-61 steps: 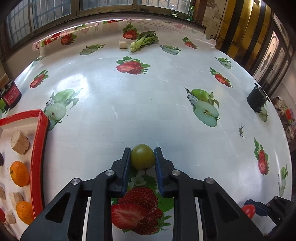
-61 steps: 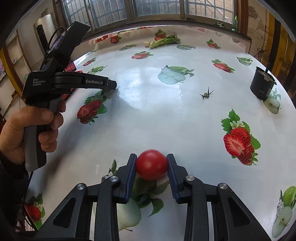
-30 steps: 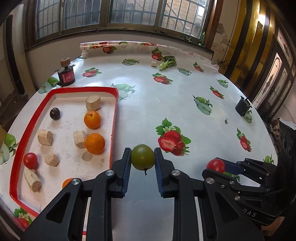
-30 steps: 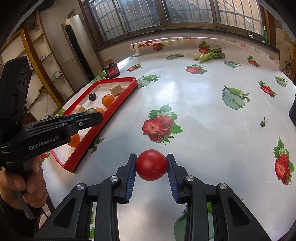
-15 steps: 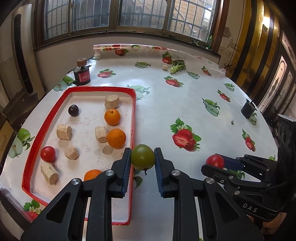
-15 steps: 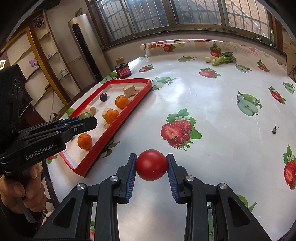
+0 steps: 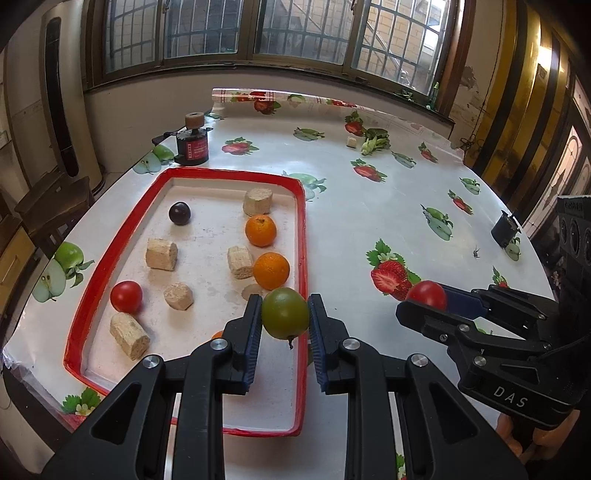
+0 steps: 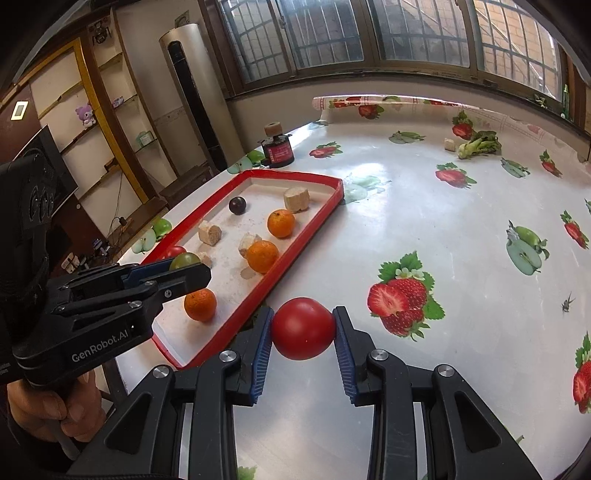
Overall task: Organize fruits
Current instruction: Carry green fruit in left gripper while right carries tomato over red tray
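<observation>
Carried from the open table, a green fruit (image 7: pixel 285 313) clamped in the left gripper (image 7: pixel 284 325) is now held over the red tray (image 7: pixel 303 236); a red tomato (image 8: pixel 303 328) clamped in the right gripper (image 8: pixel 303 341) is brought beside it, ready for placing.

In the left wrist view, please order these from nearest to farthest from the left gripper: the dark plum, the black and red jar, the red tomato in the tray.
From the left gripper:
1. Red tomato, near left of the tray.
2. Dark plum, far left of the tray.
3. Black and red jar, on the table beyond the tray.

You've got a black jar w/ red label (image 7: pixel 192 147) at the table's (image 7: pixel 369 221) far left edge, leafy greens (image 7: pixel 375 140) near the back, a small black pot (image 7: pixel 504 230) far right, and barred windows (image 7: pixel 258 33) behind.
</observation>
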Demonstrator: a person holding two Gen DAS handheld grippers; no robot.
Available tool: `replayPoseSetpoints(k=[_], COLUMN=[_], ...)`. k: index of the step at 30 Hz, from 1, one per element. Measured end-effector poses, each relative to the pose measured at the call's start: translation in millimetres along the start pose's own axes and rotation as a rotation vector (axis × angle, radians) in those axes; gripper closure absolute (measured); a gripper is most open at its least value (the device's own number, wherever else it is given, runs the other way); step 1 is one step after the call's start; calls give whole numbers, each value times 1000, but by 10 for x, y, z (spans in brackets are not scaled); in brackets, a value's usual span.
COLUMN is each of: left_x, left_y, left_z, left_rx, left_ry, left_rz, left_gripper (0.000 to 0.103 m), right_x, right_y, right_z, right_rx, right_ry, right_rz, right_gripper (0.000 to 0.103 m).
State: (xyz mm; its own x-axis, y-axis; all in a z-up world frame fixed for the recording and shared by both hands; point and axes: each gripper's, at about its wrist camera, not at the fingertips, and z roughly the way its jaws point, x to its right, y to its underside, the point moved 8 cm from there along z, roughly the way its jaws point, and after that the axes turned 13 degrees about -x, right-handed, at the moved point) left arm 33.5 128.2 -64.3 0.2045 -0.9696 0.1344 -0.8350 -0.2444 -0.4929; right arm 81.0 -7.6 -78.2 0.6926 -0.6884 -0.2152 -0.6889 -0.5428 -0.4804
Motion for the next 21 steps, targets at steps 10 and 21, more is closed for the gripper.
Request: replayPoseSetpoints(k=[10, 21], left_x=[-343, -797], left_y=[22, 44], left_z=[-31, -71], left_rx=[6, 11], left_ry=[-10, -22], left_rz=[-60, -141], left_gripper=[81, 81], right_x=[-263, -300], right_y=[-226, -396], right_z=[75, 234], right_rx=[9, -4], right_ry=[-15, -30], right_rz=[-48, -35], right_gripper=[70, 70])
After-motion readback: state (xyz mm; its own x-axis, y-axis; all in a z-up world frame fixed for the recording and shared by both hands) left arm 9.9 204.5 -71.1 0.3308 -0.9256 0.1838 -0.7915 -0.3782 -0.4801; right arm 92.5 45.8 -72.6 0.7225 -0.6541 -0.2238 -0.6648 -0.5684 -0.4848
